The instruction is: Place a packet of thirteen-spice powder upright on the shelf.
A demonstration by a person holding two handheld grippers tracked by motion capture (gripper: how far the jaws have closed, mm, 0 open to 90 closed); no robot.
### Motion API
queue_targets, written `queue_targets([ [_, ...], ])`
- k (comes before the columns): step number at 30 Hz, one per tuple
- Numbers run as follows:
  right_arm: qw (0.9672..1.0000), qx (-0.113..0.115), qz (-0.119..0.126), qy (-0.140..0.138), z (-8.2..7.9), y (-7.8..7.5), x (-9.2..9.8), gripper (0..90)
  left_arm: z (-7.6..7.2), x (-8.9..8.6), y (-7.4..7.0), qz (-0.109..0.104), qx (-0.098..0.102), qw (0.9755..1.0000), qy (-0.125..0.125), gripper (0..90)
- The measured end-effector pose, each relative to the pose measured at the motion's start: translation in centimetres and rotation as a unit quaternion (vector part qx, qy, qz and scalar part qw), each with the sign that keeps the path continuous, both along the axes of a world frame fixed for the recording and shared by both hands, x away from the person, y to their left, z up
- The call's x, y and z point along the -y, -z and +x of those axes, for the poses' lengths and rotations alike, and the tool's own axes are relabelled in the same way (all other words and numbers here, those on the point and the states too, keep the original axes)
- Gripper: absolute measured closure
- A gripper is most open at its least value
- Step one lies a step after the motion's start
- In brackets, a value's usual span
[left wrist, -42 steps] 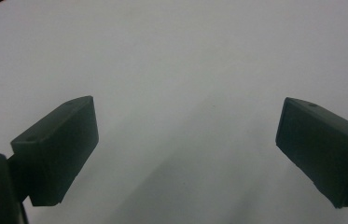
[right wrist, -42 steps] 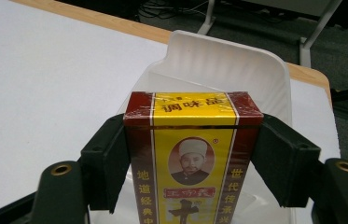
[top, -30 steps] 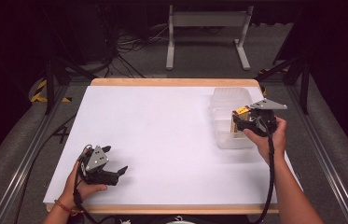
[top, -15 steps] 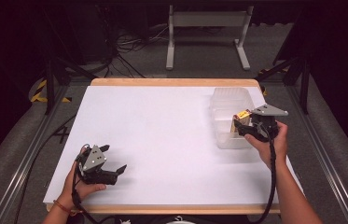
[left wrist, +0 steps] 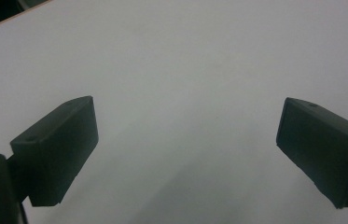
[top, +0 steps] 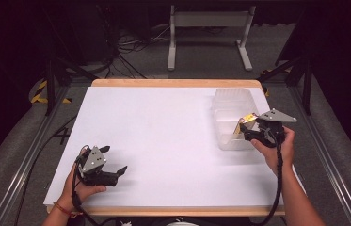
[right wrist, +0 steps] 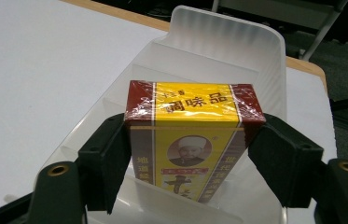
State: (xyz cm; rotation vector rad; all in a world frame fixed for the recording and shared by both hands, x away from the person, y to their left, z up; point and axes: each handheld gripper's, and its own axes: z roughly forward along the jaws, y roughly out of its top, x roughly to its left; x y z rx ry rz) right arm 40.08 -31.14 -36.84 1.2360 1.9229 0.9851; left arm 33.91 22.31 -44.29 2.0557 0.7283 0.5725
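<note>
Jaws of the right hand-held gripper (right wrist: pixel 192 154) stand either side of a yellow and dark-red box (right wrist: pixel 192 140), the black pads against its two narrow sides; they have just been opening a little, yet the box stays between them with no clear gap at either pad; the box sits upright and slightly tilted in the near end of a clear plastic bin (right wrist: pixel 237 46), wrapped in shiny film; in the high view the same right hand-held gripper (top: pixel 248 133) hangs over the near end of that bin (top: pixel 232 101), at the right side of the white worktop (top: pixel 163 136), the box (top: pixel 247 118) a small yellow patch at its tip; the left hand-held gripper (top: pixel 114 162) rests low on the worktop's near left corner, well apart from the bin; its own view has the two pads wide apart over bare white surface (left wrist: pixel 185 70), nothing between them; the right gripper view alone gives the box's print: Chinese characters in red on the yellow top band, a small portrait beneath, more characters down the dark-red side strips, too small to read surely.
</note>
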Motion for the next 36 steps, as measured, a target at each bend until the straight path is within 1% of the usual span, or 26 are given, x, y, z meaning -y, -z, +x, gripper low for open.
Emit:
queue_targets([
  [4, 1.0000, 0.001, -0.001, 0.000, -0.01, 0.02, 0.00, 30.4, 0.01, -0.01, 0.02, 0.000, 0.000, 1.0000, 0.000, 6.2],
  [9, 1.0000, -0.001, -0.008, 0.002, -0.09, 0.20, -0.04, 29.0, -0.03, -0.06, -0.03, -0.001, 0.001, 1.0000, -0.001, 6.1],
  [13, 1.0000, 0.000, -0.007, 0.003, -0.12, 0.18, -0.02, 28.0, -0.05, -0.11, -0.07, -0.001, 0.002, 1.0000, 0.000, 6.1],
  [18, 0.9999, 0.008, -0.006, 0.000, -0.25, 0.01, 0.07, 26.8, -0.11, -0.16, -0.11, -0.001, 0.002, 1.0000, -0.002, 6.1],
  [20, 0.9999, 0.011, -0.011, 0.000, -0.32, -0.08, 0.05, 26.6, -0.11, -0.16, -0.11, -0.001, 0.003, 1.0000, -0.002, 6.1],
  [28, 0.9996, 0.021, -0.016, -0.008, -0.71, -0.58, -0.08, 25.8, -0.10, -0.18, -0.16, 0.000, 0.005, 1.0000, -0.003, 6.1],
  [30, 0.9995, 0.022, -0.018, -0.011, -0.80, -0.68, -0.13, 25.5, -0.10, -0.16, -0.15, -0.001, 0.004, 1.0000, -0.002, 6.1],
  [36, 0.9989, 0.018, -0.040, -0.017, -0.85, -0.68, -0.49, 23.8, -0.12, 0.00, -0.15, 0.001, 0.004, 1.0000, 0.001, 6.1],
])
